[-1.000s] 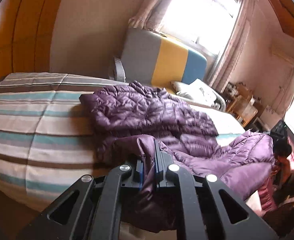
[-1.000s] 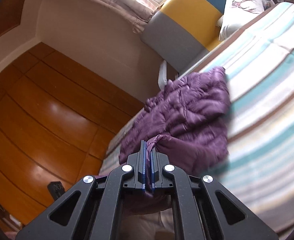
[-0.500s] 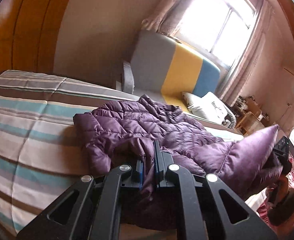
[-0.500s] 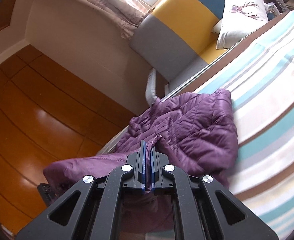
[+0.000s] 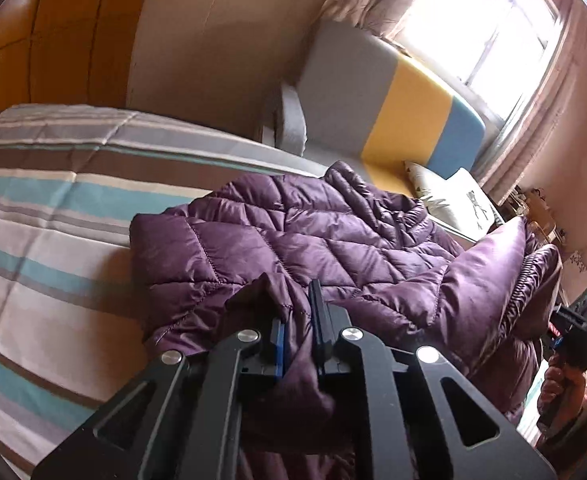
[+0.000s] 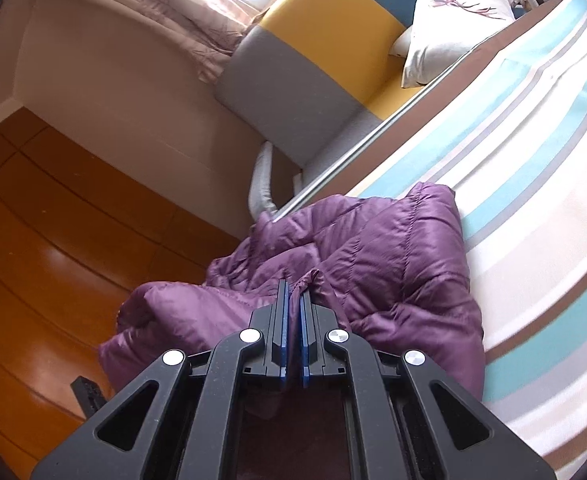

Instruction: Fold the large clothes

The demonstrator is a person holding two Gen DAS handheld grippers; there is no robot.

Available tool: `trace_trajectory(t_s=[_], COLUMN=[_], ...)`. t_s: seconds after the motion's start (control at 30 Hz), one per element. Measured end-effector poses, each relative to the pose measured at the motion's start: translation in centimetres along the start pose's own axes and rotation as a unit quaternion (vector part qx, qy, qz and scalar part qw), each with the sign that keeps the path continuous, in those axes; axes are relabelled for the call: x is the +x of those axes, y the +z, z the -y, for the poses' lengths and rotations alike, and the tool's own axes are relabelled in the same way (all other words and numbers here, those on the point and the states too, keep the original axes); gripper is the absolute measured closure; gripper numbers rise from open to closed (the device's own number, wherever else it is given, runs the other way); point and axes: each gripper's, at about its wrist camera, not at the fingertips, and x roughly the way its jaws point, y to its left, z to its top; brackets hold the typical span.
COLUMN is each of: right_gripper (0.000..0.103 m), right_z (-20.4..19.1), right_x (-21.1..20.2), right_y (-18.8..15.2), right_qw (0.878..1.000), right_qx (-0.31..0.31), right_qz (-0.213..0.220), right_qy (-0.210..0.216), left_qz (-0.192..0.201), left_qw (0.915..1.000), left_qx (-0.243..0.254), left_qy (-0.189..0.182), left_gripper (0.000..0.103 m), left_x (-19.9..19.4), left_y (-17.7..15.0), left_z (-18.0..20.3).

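Observation:
A purple quilted down jacket (image 5: pixel 301 240) lies crumpled on the striped bed (image 5: pixel 45 216). My left gripper (image 5: pixel 295 304) is shut on a fold of the jacket's near edge and holds it lifted. My right gripper (image 6: pixel 293 292) is shut on another edge of the jacket (image 6: pixel 393 272), raised above the bed (image 6: pixel 533 184). The right gripper and the hand that holds it also show at the right edge of the left wrist view (image 5: pixel 573 332), with jacket fabric stretched toward it.
A grey, yellow and blue sofa (image 5: pixel 393 112) stands behind the bed under a bright window (image 5: pixel 481 32). A white deer-print pillow (image 6: pixel 453 20) lies on it. A wooden wardrobe (image 6: pixel 33 260) is at the left. Small furniture (image 5: pixel 533 208) stands at the far right.
Both grippers have moved forward over the bed with the jacket's edge, bringing the lifted part over the rest. The jacket looks nearer and more bunched in both views.

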Motion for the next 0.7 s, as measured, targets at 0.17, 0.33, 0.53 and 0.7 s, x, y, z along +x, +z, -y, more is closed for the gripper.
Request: trace_trajectory(t_s=[0.17, 0.33, 0.53, 0.7], right_gripper=[0.041, 0.022, 0.010, 0.010], right_z=[1.0, 2.1, 3.4, 4.4], right_x=[0.2, -3.4, -5.5, -3.9], right_y=[0.2, 0.1, -1.6, -2.9], right_qw=[1.000, 0.997, 0.997, 0.997], right_qx=[0.019, 0.028, 0.008, 0.017], right_qz=[0.018, 0.071, 0.040, -0.004], right_qy=[-0.013, -0.013, -0.070, -0.073], left_qz=[0.011, 0.109, 0.077, 0.045], left_qw=[0.9977, 0.9896, 0.9937, 0.9961], left_qx=[-0.058, -0.093, -0.081, -0.075], left_qy=[-0.034, 0.015, 0.017, -0.013], left_gripper=[0.050, 0.004, 0.002, 0.002], left_x=[0.3, -3.3, -3.3, -2.5], left_y=[0.6, 0.7, -1.9, -3.5], left_z=[-1.2, -2.8, -4.3, -4.6])
